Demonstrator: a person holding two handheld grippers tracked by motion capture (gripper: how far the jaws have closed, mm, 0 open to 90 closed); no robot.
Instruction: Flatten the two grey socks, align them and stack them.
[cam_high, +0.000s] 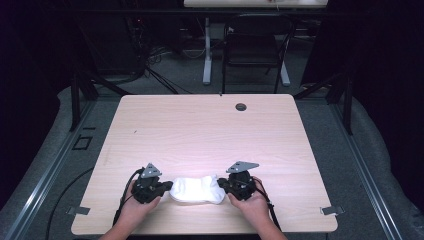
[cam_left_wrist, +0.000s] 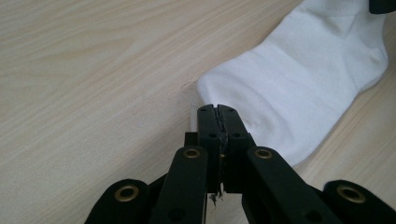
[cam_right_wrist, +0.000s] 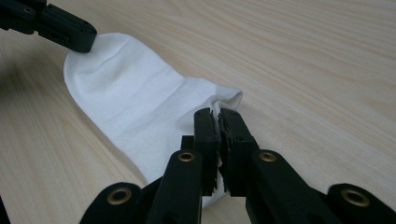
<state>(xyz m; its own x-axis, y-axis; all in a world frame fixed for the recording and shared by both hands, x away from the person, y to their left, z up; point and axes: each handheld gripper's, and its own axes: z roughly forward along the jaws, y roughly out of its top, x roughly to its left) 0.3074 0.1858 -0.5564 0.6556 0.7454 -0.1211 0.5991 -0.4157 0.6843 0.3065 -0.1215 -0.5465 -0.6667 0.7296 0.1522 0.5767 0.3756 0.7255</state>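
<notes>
A white sock (cam_high: 196, 190) lies flat on the light wooden table (cam_high: 200, 130) near its front edge, stretched between my two grippers. My left gripper (cam_high: 167, 187) is at the sock's left end. In the left gripper view its jaws (cam_left_wrist: 218, 109) are pressed together on the edge of the sock (cam_left_wrist: 299, 88). My right gripper (cam_high: 222, 186) is at the sock's right end. In the right gripper view it (cam_right_wrist: 215, 113) is shut on a raised fold of the sock (cam_right_wrist: 130, 102), with white cloth showing in the slit. The left gripper (cam_right_wrist: 79, 35) touches the sock's far end there.
A round cable hole (cam_high: 241, 106) sits near the table's far edge. Beyond the table stand a dark chair (cam_high: 255, 45) and a white desk leg (cam_high: 207, 55), with cables on the floor. A person's hands hold both grippers close to the front edge.
</notes>
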